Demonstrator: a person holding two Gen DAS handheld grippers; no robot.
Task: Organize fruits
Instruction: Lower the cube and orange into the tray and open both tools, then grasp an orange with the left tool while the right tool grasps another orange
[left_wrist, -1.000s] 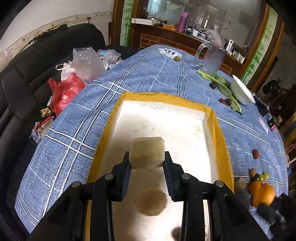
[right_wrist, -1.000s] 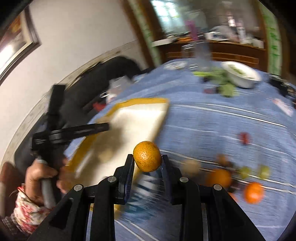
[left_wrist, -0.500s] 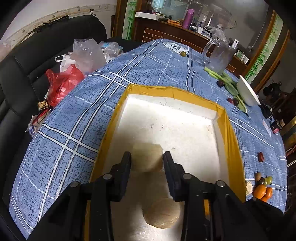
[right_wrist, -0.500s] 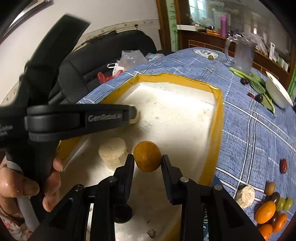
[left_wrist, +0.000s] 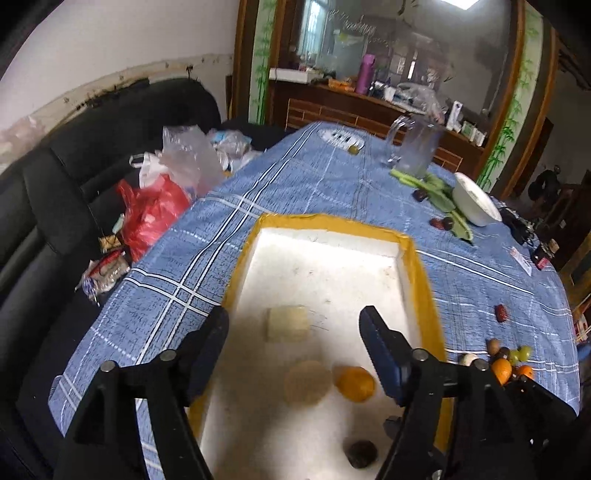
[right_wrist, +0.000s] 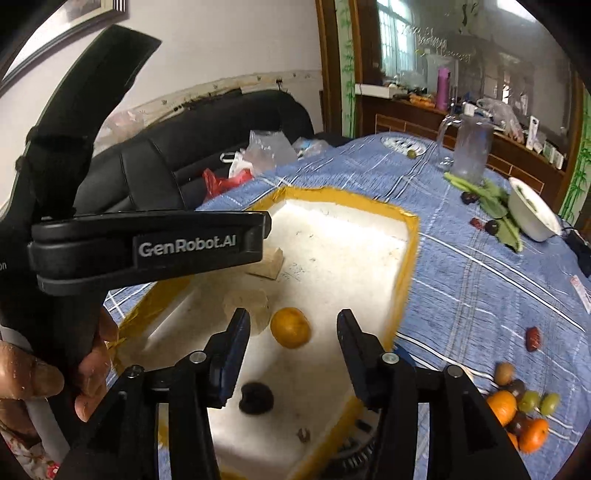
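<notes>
Right wrist view shows both claws spread and empty over the tray (right_wrist: 408, 236): the right claw (right_wrist: 293, 334) hangs above the orange (right_wrist: 290, 328) lying on the tray floor, the left claw (left_wrist: 293, 334) above a pale block (left_wrist: 288, 324). The loose orange may roll when the tray is bumped, and the next reach toward the fruit pile (right_wrist: 519, 410) on the desk (right_wrist: 480, 288) could clip the yellow rim. A dark lump (right_wrist: 256, 398) near the tray's front is blurred beyond naming, and the pile's edge is cut off.

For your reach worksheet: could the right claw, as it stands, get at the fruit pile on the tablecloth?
Probably yes. The right claw is open and empty above the box; the fruit pile lies uncovered beside it, nothing between.
</notes>
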